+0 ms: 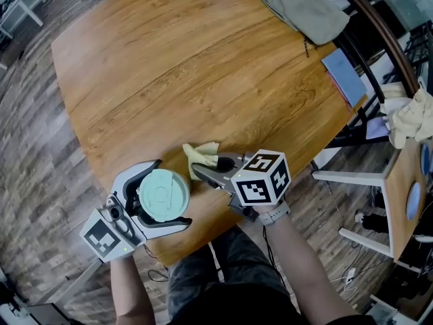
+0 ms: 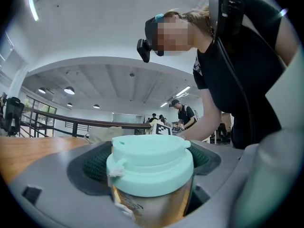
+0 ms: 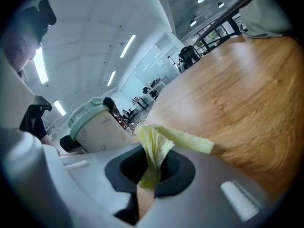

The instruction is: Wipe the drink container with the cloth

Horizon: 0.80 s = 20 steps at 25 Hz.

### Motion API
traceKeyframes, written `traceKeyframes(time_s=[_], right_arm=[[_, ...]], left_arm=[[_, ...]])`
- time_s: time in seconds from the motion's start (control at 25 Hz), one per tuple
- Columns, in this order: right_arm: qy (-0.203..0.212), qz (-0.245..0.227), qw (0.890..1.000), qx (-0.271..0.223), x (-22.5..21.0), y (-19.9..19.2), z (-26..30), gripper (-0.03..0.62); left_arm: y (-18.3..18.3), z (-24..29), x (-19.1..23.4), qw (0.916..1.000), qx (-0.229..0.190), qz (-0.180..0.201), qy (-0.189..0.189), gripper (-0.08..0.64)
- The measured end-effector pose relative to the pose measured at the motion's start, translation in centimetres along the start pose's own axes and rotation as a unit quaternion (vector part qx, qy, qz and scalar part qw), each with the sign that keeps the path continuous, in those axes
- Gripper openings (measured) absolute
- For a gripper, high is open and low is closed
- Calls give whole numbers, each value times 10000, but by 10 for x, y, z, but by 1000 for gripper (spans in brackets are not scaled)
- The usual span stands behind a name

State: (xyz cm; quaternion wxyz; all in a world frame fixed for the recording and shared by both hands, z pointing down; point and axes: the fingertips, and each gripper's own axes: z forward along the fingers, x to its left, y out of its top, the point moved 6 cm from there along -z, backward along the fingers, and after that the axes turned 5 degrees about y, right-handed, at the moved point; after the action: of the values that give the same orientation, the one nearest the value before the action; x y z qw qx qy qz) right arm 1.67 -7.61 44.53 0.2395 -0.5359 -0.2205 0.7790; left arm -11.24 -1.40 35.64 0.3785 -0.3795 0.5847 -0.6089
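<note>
A drink container with a mint-green lid [image 1: 162,195] stands near the table's front edge, with my left gripper [image 1: 160,193] shut around it. In the left gripper view the cup [image 2: 149,175] fills the space between the jaws, lid up. My right gripper [image 1: 203,169] sits just right of the cup, shut on a pale yellow cloth [image 1: 201,154] that sticks out past its tips. The right gripper view shows the cloth [image 3: 159,148] pinched between the jaws and the cup [image 3: 97,125] to the left, a short gap away.
The round wooden table [image 1: 203,73] stretches away ahead. A grey bag [image 1: 304,5] lies at its far right edge, with a blue book [image 1: 344,76] beside it. To the right stand chairs and a second table [image 1: 406,181].
</note>
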Motion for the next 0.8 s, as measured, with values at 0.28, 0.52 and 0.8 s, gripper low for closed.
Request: traceKeyframes(time_s=[0.28,0.52,0.8], right_arm=[[-171,-747,9964,-354,19,5,-19,23],[-526,-1513,9852,-604,35,5,-27,23],[-754,-1962,9756,-644,45,-4,-37,23]], left_arm=[[-2,2,-9,9992,175,251,240,474],[-4,2,-15,9978,285,278,523,474],[-15,-9,-18,9919,181,-188,1242,474]])
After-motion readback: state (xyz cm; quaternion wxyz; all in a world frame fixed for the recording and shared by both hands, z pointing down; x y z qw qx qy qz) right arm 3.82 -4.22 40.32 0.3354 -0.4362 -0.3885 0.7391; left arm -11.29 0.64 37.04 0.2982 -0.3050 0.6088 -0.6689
